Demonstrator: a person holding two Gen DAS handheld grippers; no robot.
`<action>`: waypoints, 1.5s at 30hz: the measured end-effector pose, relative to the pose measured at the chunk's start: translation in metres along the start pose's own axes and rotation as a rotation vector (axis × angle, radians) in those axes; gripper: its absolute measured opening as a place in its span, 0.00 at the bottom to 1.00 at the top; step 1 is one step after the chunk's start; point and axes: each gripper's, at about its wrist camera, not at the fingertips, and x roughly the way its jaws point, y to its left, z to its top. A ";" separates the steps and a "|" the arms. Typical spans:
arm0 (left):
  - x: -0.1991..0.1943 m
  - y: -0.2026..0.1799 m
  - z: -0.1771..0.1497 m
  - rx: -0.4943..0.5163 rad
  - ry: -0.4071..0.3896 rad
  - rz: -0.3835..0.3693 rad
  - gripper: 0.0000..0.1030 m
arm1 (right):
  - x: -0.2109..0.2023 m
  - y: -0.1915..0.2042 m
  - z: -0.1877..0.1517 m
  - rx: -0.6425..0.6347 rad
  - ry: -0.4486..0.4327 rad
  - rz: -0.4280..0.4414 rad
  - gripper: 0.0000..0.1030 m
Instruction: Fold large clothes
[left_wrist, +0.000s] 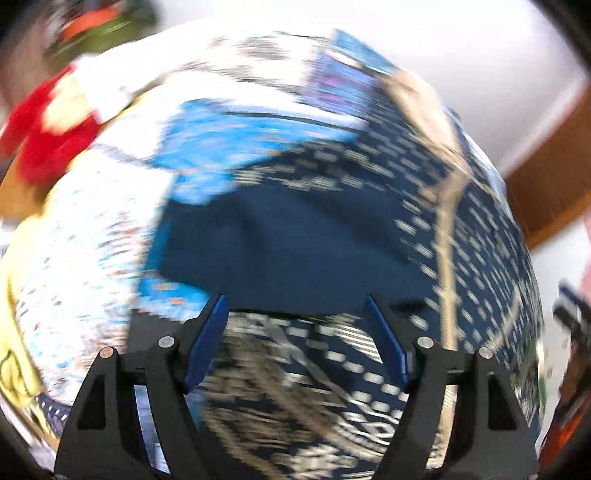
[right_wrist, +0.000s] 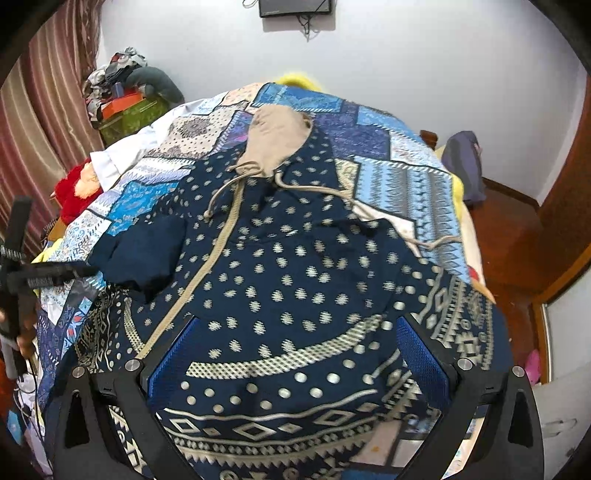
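Garment: a navy hooded top (right_wrist: 280, 280) with pale dots and banded cream patterns near its hem lies spread on the bed, hem toward the cameras, hood farthest away.
Hood: its beige lining (right_wrist: 275, 138) faces up at the far end, with cream drawstrings (right_wrist: 221, 192) trailing down over the chest.
Sleeve: one plain navy sleeve (right_wrist: 136, 254) is folded in across the top's left side (in the left wrist view it shows as a dark, unpatterned patch (left_wrist: 280, 243), much blurred).
Bed: a patchwork bedspread (right_wrist: 399, 173) in blues, whites and purples shows around the garment on both sides.
Left hand-held gripper (left_wrist: 295, 306): released, its blue pads wide apart just above the sleeve's edge, nothing between them; it also shows at the left edge of the right wrist view (right_wrist: 48, 277).
Right hand-held gripper (right_wrist: 291, 332): jaws spread wide over the patterned hem area, with cloth in the gap; I see no fabric pinched by the blue pads (right_wrist: 424, 358), so it reads as released.
Beside the bed: a red plush toy (right_wrist: 75, 190) at the left edge, a heap of clothes and boxes (right_wrist: 122, 92) in the corner by the striped curtain (right_wrist: 40, 147).
Room: a white wall (right_wrist: 406, 55) behind, a wooden floor (right_wrist: 509, 236) to the right.
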 end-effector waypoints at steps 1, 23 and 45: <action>0.005 0.017 0.005 -0.051 0.005 0.010 0.73 | 0.003 0.004 0.001 -0.004 0.002 0.003 1.00; 0.026 -0.012 0.054 -0.010 -0.104 0.215 0.11 | 0.027 0.000 0.000 0.007 0.039 -0.015 1.00; -0.026 -0.362 0.000 0.622 -0.140 -0.187 0.11 | -0.077 -0.114 -0.020 0.180 -0.134 -0.058 1.00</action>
